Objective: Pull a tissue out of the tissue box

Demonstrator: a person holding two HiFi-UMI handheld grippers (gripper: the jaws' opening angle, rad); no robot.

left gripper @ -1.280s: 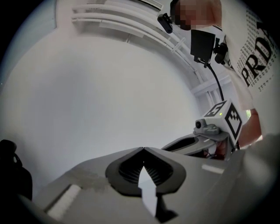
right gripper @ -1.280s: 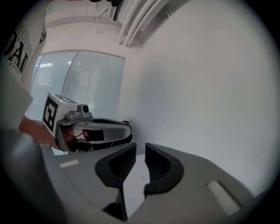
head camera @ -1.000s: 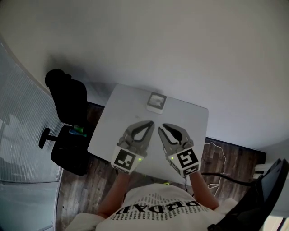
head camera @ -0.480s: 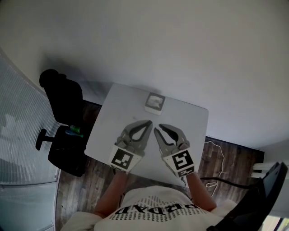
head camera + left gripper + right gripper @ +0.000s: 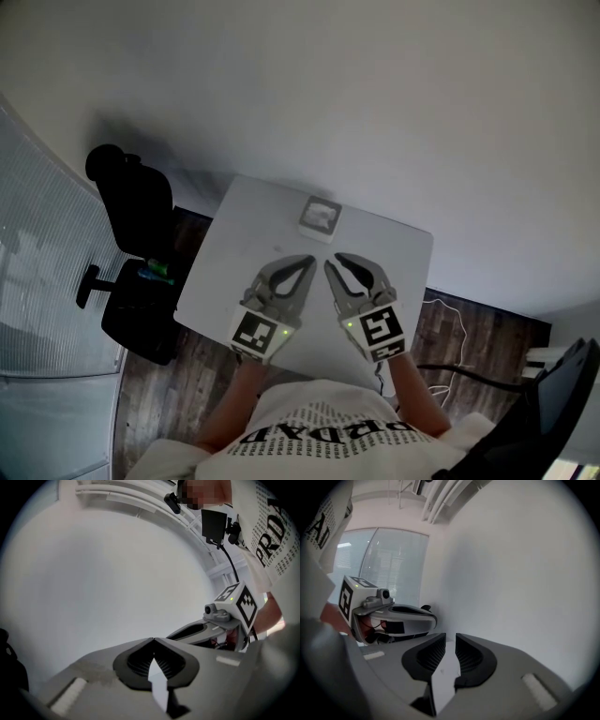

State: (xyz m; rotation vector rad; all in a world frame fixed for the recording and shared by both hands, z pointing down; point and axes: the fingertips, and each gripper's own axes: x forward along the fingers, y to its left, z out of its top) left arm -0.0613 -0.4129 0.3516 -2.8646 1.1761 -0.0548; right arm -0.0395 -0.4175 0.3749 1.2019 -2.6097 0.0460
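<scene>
Two claws over the bench, box at the far edge.
Box [image 5: 321, 217] sits at the middle of the bench's [image 5: 394, 253] far edge, apart from both claws. Left claw [image 5: 310, 258] clenched, tips meeting, empty. Right claw [image 5: 335, 261] released: jaws have just opened a little, a narrow gap, nothing between them.

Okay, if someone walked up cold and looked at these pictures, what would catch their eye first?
Two grey grippers are side by side over the white table: the left gripper has its jaws meeting at the tips, while the right gripper has them slightly apart, having just opened a little, with nothing between them. Beyond them a small tissue box sits alone near the table's far edge, and a black office chair stands at the left.
</scene>
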